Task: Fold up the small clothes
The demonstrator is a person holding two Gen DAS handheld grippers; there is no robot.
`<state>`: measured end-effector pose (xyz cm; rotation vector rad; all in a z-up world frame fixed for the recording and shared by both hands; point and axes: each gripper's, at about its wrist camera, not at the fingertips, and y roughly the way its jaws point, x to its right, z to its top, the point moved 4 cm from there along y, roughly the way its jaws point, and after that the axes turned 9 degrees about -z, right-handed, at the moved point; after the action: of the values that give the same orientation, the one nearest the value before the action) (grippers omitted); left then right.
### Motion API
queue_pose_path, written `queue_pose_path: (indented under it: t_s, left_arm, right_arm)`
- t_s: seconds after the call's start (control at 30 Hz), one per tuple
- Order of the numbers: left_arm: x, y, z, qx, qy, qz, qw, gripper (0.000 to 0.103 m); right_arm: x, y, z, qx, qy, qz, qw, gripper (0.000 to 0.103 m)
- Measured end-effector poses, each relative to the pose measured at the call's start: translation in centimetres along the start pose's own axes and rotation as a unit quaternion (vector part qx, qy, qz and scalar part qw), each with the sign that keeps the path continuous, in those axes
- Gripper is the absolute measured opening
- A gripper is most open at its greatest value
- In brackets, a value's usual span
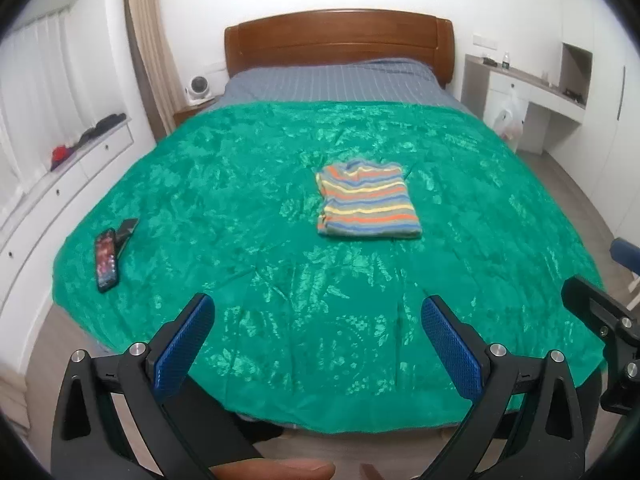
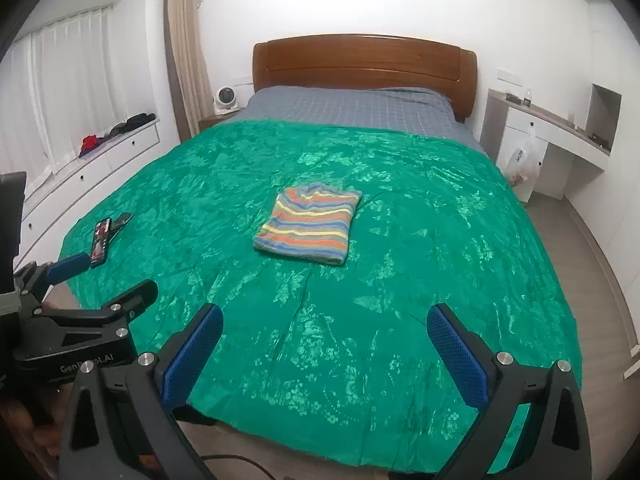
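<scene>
A small striped garment (image 1: 368, 200) (image 2: 310, 224), in orange, yellow, blue and grey bands, lies folded into a neat rectangle in the middle of the green bedspread (image 1: 280, 280) (image 2: 440, 240). My left gripper (image 1: 316, 316) hangs open near the foot of the bed, well short of the garment, with nothing between its blue pads. My right gripper (image 2: 325, 324) is likewise open and empty, also back over the bed's near edge. The left gripper's body (image 2: 80, 320) shows at the left of the right wrist view.
A phone (image 1: 106, 260) (image 2: 100, 240) and a dark flat object (image 1: 126, 230) lie near the bedspread's left edge. Wooden headboard (image 1: 340, 40) and grey sheet at the far end. White drawers with clothes line the left wall; a desk and plastic bag (image 1: 510, 120) stand at the right.
</scene>
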<state>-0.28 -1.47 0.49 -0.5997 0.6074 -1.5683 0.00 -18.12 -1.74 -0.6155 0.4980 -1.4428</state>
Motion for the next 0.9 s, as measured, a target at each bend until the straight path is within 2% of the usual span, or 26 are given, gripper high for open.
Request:
queue_pose_path:
  t_s: [0.63, 0.9]
  left_arm:
    - [0.04, -0.67, 0.11, -0.003, -0.001, -0.008, 1.0000, 0.103]
    - [0.47, -0.87, -0.01, 0.008, 0.002, -0.013, 0.9999, 0.103]
  right_arm:
    - [0.19, -0.11, -0.50, -0.007, 0.003, -0.006, 1.000, 0.101]
    - [0.30, -0.03, -0.51, -0.008, 0.004, -0.004, 1.000, 0.101]
